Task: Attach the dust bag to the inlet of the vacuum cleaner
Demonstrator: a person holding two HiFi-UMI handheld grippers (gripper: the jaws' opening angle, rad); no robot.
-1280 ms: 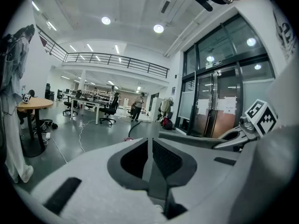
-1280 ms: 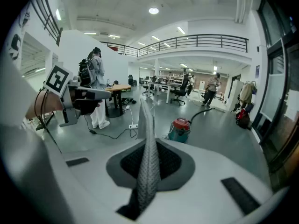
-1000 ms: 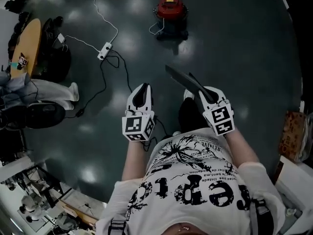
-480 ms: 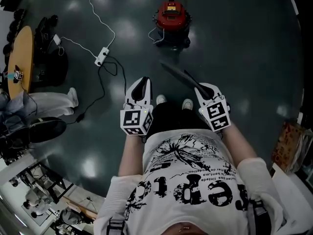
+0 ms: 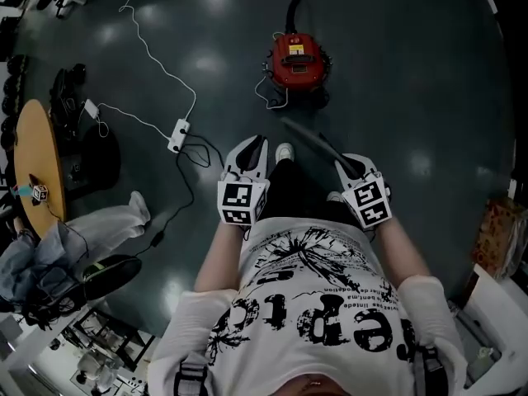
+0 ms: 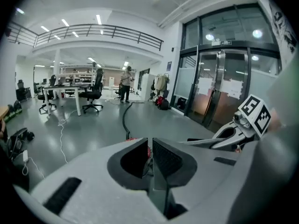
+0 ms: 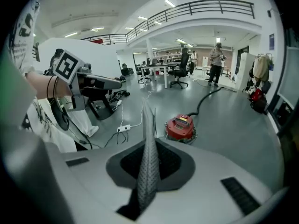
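Dust bag (image 5: 309, 139) is held by the right gripper (image 5: 345, 163), out in front of the person above the dark floor (image 5: 412, 73) and well short of the vacuum cleaner (image 5: 299, 60). In the head view it's a thin dark flat strip. Its long axis runs from the tongs at about 4 o'clock to the free end at about 10 o'clock, so the free end points roughly at the vacuum. The right gripper view shows the dust bag (image 7: 149, 162) edge-on, a textured grey sheet standing upright. The tongs of the right gripper (image 7: 149, 143) are clamped on its near end, which is hidden inside them. The bag's opening or collar can't be made out in any view. The vacuum cleaner (image 7: 181, 126) is red and round and sits on the floor at 12 o'clock from the person. A black hose (image 5: 293, 2) leaves it toward 12 and is cut off at the frame top. The inlet is too small to tell. The left gripper (image 5: 252, 148) is at 9 o'clock of the right one, apart from the bag. The tongs of the left gripper (image 6: 150, 146) stand at a narrow slit with nothing between them, and only a red sliver shows through. A white power strip (image 5: 178, 133) with cable lies at 9 o'clock of the left gripper. A round wooden counter (image 5: 37, 167) at far 9 o'clock is cut off by the edge.
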